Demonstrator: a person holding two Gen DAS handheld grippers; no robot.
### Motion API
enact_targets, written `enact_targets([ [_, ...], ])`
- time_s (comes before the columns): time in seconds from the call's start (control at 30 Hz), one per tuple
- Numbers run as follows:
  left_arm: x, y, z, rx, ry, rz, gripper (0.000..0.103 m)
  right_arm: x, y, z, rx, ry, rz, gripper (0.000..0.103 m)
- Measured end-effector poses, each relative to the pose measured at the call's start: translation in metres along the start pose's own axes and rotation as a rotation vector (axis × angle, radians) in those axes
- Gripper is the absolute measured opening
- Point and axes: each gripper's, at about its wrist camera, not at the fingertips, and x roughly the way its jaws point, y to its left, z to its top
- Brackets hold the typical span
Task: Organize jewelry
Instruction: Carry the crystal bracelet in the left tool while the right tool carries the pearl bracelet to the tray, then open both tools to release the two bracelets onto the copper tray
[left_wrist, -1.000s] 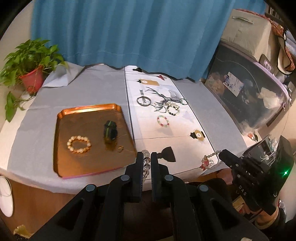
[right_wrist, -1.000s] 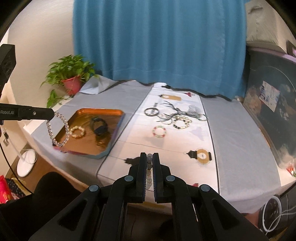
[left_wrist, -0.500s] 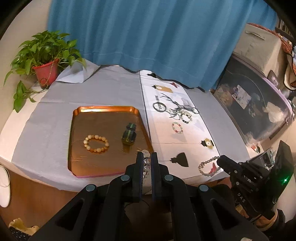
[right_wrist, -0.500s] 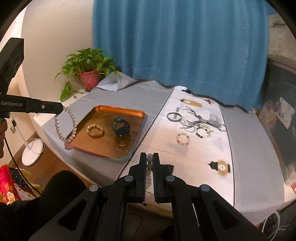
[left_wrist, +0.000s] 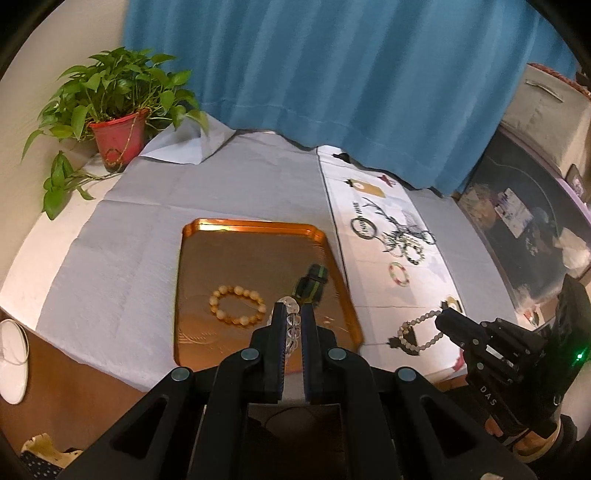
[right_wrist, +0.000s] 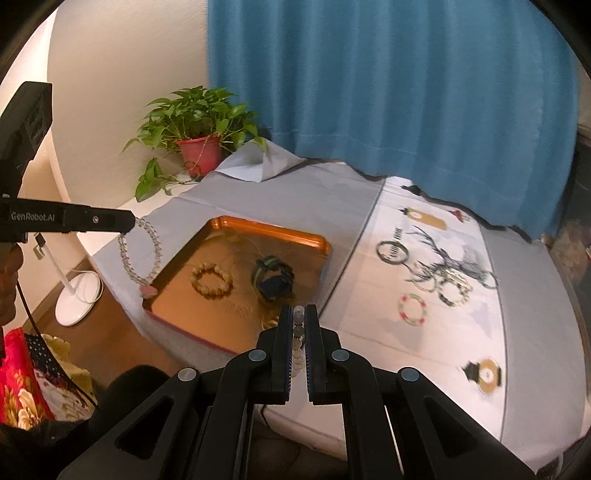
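Black jaws of the left gripper (left_wrist: 292, 325) are pressed together on a clear crystal bead bracelet (right_wrist: 142, 254). In the right wrist view its loop dangles from the fingertips over the near left corner of the tray, a pink bead at its lowest point. The right gripper (right_wrist: 298, 325) is likewise clamped tight, on a strand of small grey-white beads (left_wrist: 421, 332) that hangs in a loop below its tips, above the near edge of the white runner.

Just beyond the left gripper lies the copper-coloured tray (left_wrist: 255, 225), resting on a grey tablecloth (left_wrist: 122, 251). Inside it sit a bracelet of amber-yellow beads (left_wrist: 237, 305) toward the left and a dark bangle with a green stripe (left_wrist: 312, 286) to its right, the two apart from each other. A thin gold ring-like piece lies near the tray's front edge in the right wrist view, too small to make out well.

To the right of the tray runs the white runner (left_wrist: 373, 280) with a printed deer pattern. On it lie a pink-and-green bead ring (left_wrist: 399, 274), then a dark ring (left_wrist: 364, 228) and a cluster of tangled bracelets (left_wrist: 412, 245) farther off.

At the far left corner stands a potted plant (left_wrist: 118, 122) in a red pot, and a blue curtain (left_wrist: 332, 81) hangs behind the table.
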Motion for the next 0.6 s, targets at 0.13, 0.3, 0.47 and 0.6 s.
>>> enact_targets([
  [0.13, 0.017, 0.012, 0.008, -0.014, 0.009, 0.006, 0.005, 0.025, 0.01, 0.01, -0.017, 0.013, 0.027, 0.006],
  [0.3, 0.041, 0.025, 0.02, -0.014, 0.016, 0.031, 0.005, 0.058, 0.021, 0.017, -0.03, 0.045, 0.057, 0.006],
  [0.47, 0.067, 0.039, 0.032, -0.021, 0.026, 0.052, 0.005, 0.092, 0.025, 0.018, -0.034, 0.082, 0.082, 0.006],
  [0.6, 0.09, 0.049, 0.041, -0.027, 0.037, 0.07, 0.005, 0.113, 0.025, 0.015, -0.03, 0.113, 0.102, 0.006],
])
